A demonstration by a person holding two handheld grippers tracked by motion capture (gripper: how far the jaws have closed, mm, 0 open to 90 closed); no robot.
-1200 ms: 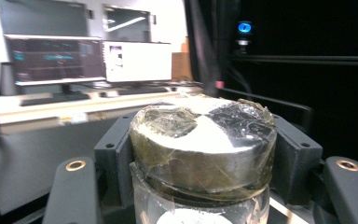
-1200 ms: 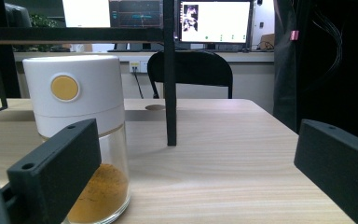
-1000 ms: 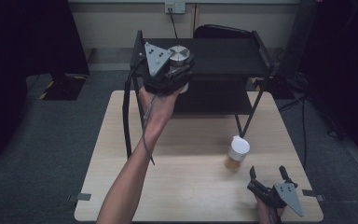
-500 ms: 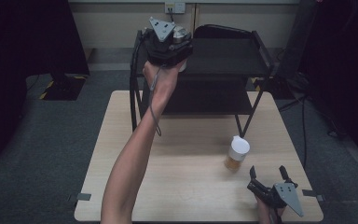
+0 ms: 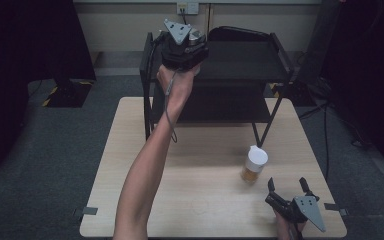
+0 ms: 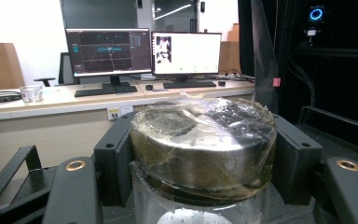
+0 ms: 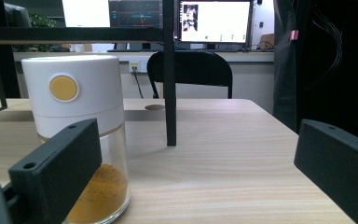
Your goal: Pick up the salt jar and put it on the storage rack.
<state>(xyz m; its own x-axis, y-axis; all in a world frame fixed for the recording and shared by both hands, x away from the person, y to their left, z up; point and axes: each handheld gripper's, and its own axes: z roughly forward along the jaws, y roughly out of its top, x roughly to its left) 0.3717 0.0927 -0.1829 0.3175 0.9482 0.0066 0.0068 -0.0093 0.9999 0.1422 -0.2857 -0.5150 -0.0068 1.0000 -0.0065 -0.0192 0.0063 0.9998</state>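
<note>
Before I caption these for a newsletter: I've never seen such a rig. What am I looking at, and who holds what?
A person holds a two-jaw gripper in each hand. The high view looks down on a wooden table and black shelf rack. The left gripper, raised at the rack's top shelf, is shut on a glass jar with a metal lid; its own camera shows that close up. The right gripper rests open at the table's near edge, beside a white-capped jar of yellow powder.

silver-lidded jar (image 6: 203, 140), black jaws

A spice jar (image 5: 254, 164) stands on the table (image 5: 130, 150) before the rack (image 5: 240, 60).
</note>
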